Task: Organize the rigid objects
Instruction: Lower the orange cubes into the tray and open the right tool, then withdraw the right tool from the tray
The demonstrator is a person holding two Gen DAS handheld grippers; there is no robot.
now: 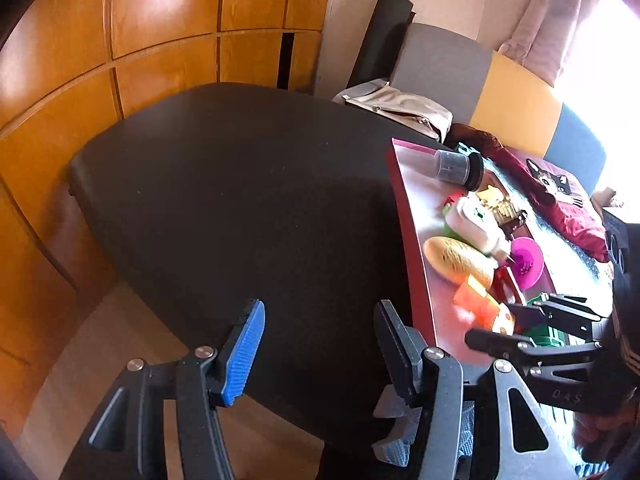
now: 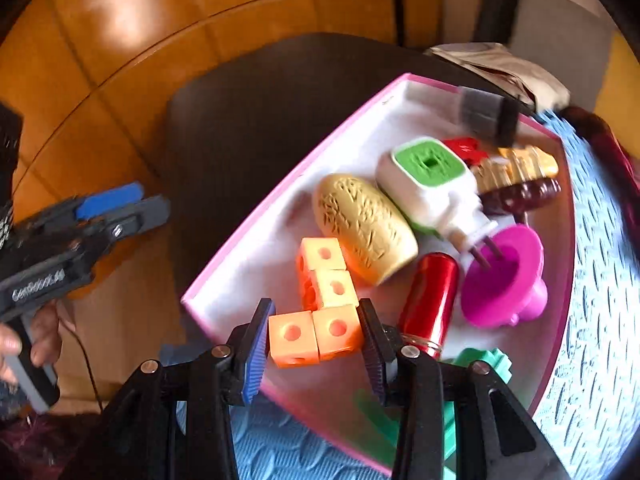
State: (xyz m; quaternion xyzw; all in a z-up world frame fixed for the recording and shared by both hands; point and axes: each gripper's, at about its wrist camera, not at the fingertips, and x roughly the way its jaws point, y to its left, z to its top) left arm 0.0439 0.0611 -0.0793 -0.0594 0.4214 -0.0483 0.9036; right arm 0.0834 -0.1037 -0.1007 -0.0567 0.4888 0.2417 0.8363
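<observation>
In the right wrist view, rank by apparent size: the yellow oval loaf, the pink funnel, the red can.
1. yellow oval loaf
2. pink funnel and red can: roughly alike; the can is partly hidden and blurred, so I won't rank them.

Orange-yellow linked cubes (image 2: 320,308), L-shaped, holes upward, lay in the pink-rimmed tray (image 2: 280,184) beside a yellow ribbed oval (image 2: 364,228).

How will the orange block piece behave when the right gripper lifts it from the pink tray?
The orange block piece looks like rigid plastic cubes joined in an L, so it should probably stay stiff. The right gripper brackets only the lower cubes, so the upper arm may swing or tilt. Its flat faces suggest it will not roll in the pink tray.
</observation>
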